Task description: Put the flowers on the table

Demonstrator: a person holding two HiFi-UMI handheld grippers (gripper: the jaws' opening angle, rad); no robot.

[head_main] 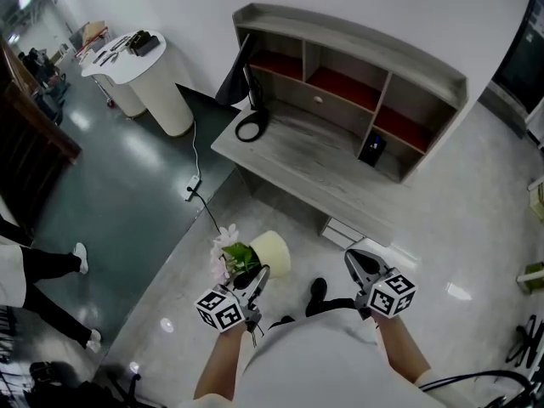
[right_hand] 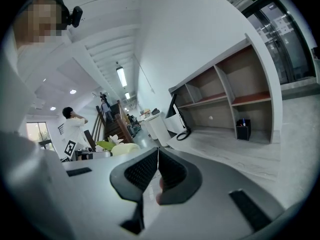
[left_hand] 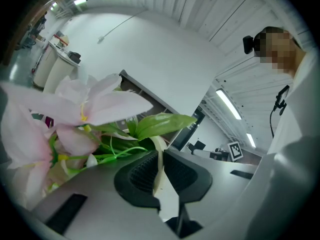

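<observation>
The left gripper (left_hand: 159, 156) is pinched shut on the thin cream rim of the pot (head_main: 274, 252), and that narrow bite is the main worry. Only a sliver of wall sits between the ribbed pads, so the whole weight of the pot hangs off one edge. A quick swing or a tilt of the wrist could probably let the rim slide out, or twist the pot so that it tips and drops to the floor (head_main: 170, 313) under the gripper. The flowers (left_hand: 85, 109) could also suffer, since the pink blooms and green leaves (left_hand: 162, 124) crowd right over the pads and out to their left, where they might be crushed or snagged if the grip shifts. Setting down calls for care too, as a pot landing on one edge may topple when released. The right gripper (right_hand: 158, 156) is pressed together with nothing between its pads, held beside the left one and well clear of the pot, so it gives no support. The pot hangs just ahead of the left gripper, off the floor, with the flowers on its near-left side. The bench (head_main: 297, 164) lies well ahead of both grippers, its shelf (head_main: 357, 66) beyond that.
</observation>
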